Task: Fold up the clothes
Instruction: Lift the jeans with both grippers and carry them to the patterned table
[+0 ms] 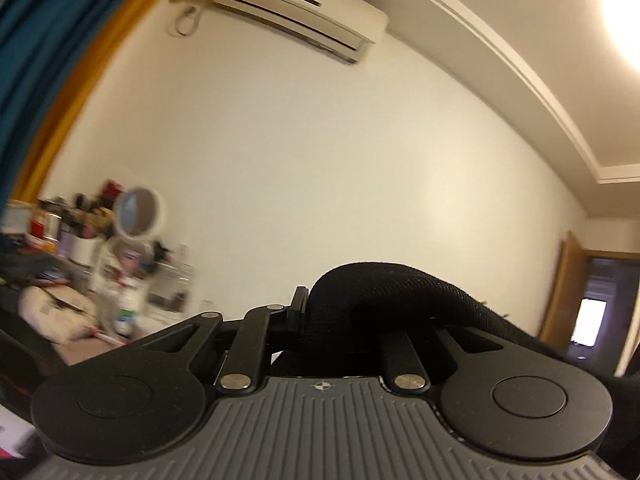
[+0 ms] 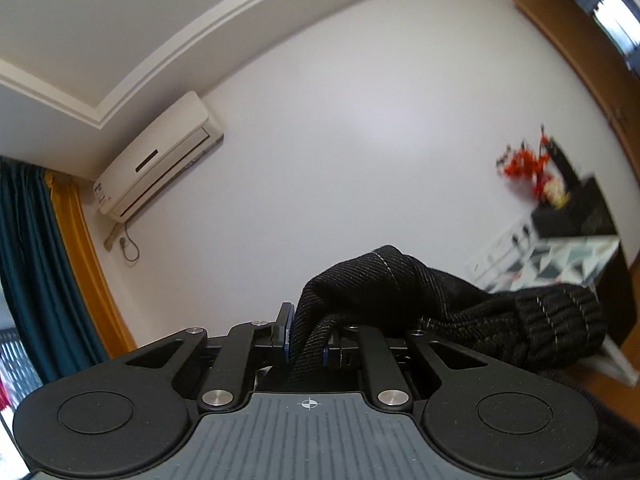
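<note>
1. Left tool (image 1: 320,312): pointed about level at a pale wall; jaws drawn narrow and clamped on black fabric.
2. Black garment (image 1: 384,292), left wrist view: thick, finely woven; humped up over the jaws, then trailing off to the right of the tool and out of the lower right of the view.
3. Right tool (image 2: 308,336): pointed slightly upward at the same wall; jaws narrow, blue-edged pads pressed against black fabric on both sides.
4. Black garment (image 2: 400,284), right wrist view: twill weave with pale stitch lines; bunched above the jaws, with a ribbed knit cuff or hem (image 2: 560,320) hanging to the right of the tool.
5. Air conditioner (image 1: 300,8): white wall unit, high above the left tool; above and to the left of the right tool (image 2: 160,152).
6. Curtains (image 1: 36,80): teal with a mustard panel, at far left of each tool (image 2: 40,264).
7. Cluttered desk (image 1: 100,264): left of the left tool; round mirror, bottles and bags on it, blurred.
8. Doorway (image 1: 596,308): wooden frame, right of the left tool.
9. Red flowers (image 2: 524,164): right of and above the right tool, blurred, beside a dark box.
</note>
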### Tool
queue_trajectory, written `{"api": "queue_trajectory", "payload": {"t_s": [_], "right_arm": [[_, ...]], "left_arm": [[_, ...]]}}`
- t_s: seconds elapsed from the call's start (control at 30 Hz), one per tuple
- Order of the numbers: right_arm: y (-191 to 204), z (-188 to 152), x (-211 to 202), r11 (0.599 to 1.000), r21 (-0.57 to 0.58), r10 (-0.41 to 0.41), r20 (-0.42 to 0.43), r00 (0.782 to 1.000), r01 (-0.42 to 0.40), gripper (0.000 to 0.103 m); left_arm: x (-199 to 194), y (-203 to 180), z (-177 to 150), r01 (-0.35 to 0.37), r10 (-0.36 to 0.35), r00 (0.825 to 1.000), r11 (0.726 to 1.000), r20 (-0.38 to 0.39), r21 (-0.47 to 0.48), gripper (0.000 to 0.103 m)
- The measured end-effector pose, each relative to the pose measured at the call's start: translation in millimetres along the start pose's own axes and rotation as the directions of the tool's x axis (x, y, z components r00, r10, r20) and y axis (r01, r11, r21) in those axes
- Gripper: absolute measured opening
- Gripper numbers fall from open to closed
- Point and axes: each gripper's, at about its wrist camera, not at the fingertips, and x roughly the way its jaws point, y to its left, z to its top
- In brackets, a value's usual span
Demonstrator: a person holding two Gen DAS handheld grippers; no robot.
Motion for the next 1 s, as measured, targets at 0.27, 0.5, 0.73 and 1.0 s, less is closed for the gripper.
{"api": "queue_trajectory", "payload": {"t_s": [0.27,0.5,0.73,1.0], "right_arm": [[-50.7,56.6,-1.3,0.995,-0.079,-0.049,0.098,0.994,0.056,0.011],[-80.3,88.3,53.7,0.979,-0.129,-0.137,0.145,0.98,0.156,0.011],[-109.0,118.3,171.1,0.977,-0.05,-0.196,0.185,0.963,0.209,0.011],[-80.7,197.5,372.1,0.98,-0.116,-0.137,0.18,0.974,0.16,0.011]], "left_arm": [[82.7,-62.5,-58.2,0.147,-0.149,0.987,0.989,-0.062,-0.023,0.014],[173.1,-54.3,-85.5,0.204,-0.206,0.976,0.978,-0.067,-0.033,0.014],[293.9,-22.4,-53.7,0.314,-0.318,0.947,0.946,-0.048,-0.081,0.014],[422.0,13.6,78.6,0.328,-0.321,0.943,0.941,0.085,-0.087,0.013]]}}
